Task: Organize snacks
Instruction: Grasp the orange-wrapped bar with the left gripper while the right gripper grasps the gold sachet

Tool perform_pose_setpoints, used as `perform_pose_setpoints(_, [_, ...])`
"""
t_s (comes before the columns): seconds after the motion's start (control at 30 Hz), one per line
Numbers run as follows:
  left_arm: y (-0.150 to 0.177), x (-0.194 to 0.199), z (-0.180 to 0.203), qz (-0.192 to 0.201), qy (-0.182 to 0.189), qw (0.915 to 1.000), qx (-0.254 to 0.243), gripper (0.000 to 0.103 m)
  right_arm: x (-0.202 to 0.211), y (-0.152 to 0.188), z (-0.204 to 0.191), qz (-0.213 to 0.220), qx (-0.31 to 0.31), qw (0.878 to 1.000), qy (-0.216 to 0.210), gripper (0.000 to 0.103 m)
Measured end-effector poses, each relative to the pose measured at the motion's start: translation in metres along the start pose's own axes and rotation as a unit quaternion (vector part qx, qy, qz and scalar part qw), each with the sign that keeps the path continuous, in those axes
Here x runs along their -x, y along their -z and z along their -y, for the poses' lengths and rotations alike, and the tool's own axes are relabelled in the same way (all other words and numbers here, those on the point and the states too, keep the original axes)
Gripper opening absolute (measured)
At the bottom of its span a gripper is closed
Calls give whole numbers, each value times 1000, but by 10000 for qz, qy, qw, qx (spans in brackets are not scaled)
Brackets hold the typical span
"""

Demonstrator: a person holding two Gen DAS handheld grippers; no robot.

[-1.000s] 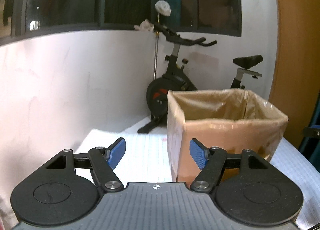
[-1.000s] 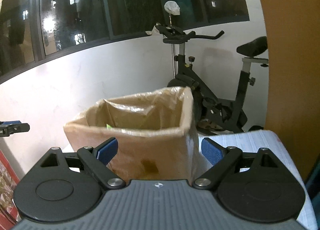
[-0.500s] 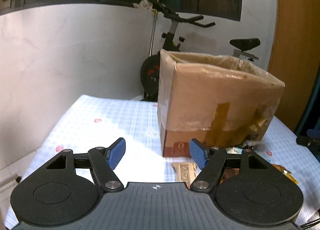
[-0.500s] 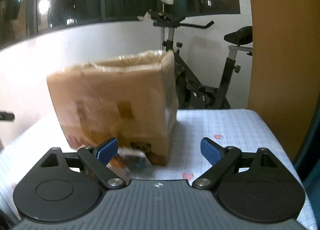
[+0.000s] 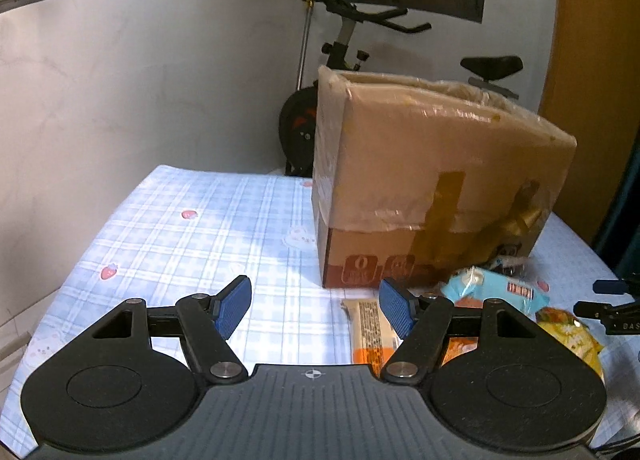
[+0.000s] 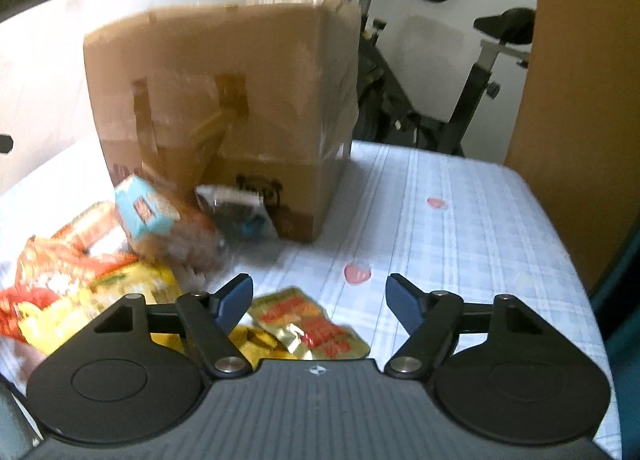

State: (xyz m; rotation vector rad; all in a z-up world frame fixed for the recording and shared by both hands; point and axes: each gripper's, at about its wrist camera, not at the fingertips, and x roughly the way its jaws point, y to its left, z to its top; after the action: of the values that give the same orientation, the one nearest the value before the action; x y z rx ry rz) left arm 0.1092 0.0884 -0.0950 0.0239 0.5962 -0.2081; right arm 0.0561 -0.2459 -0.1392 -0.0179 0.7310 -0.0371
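A taped cardboard box (image 5: pixel 436 188) with a plastic liner stands on the checked tablecloth (image 5: pixel 192 232); it is also in the right wrist view (image 6: pixel 224 100). Snack packets lie in front of it: a beige bar (image 5: pixel 368 324), a light blue packet (image 5: pixel 496 292) and a yellow bag (image 5: pixel 572 336). My left gripper (image 5: pixel 314 306) hangs open and empty above the cloth, left of the bar. My right gripper (image 6: pixel 320 300) is over a gold and red packet (image 6: pixel 308 324), jaws closing, with nothing between the pads. A blue packet (image 6: pixel 140 212) and yellow bags (image 6: pixel 120 292) lie to its left.
An exercise bike (image 5: pixel 344 40) stands behind the table against the white wall. An orange-brown panel (image 6: pixel 580 100) rises at the right. The table's right edge (image 6: pixel 576 280) is near my right gripper. Bare cloth lies left of the box.
Both grippers have sunk from box-rim height toward the table and tilted down, so the snack packets have come into view. The right jaws have narrowed a little.
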Motion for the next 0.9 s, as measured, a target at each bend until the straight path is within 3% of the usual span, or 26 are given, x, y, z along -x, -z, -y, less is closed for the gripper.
perform_pose_setpoints(0.37, [6, -9, 9, -154, 80, 9998, -34, 73, -34, 9, 4, -556, -286, 9968, -489, 73])
perform_pose_setpoints(0.73, [7, -19, 13, -273, 66, 9996, -27, 73, -44, 9, 6, -661, -305, 9964, -424, 70])
perform_pose_setpoints(0.9, [8, -22, 15, -278, 78, 9996, -53, 73, -45, 10, 5, -558, -293, 9975, -314, 54])
